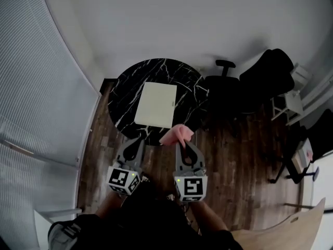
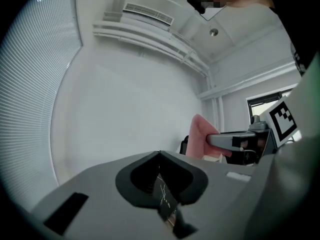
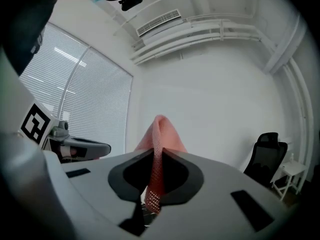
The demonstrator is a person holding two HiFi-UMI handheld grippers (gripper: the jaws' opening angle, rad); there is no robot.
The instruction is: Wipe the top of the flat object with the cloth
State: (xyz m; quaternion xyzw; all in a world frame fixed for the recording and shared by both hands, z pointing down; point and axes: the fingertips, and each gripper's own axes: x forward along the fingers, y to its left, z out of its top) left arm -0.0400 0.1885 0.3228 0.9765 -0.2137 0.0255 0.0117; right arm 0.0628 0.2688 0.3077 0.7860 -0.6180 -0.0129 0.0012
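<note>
A cream flat board (image 1: 156, 103) lies on the round black marble table (image 1: 125, 90). My right gripper (image 1: 184, 145) is shut on a pink cloth (image 1: 178, 134), held at the table's near edge, right of the board's near corner. In the right gripper view the cloth (image 3: 159, 149) stands up between the closed jaws. My left gripper (image 1: 136, 144) hovers at the table's near edge, shut, with nothing in it. The left gripper view shows its jaws closed together (image 2: 161, 176), and the pink cloth (image 2: 202, 140) in the right gripper beside it.
A black office chair (image 1: 225, 85) stands right of the table, with dark bags (image 1: 268, 72) and a white stool (image 1: 292, 102) beyond. Window blinds (image 1: 36, 87) run along the left. The floor (image 1: 244, 160) is wood.
</note>
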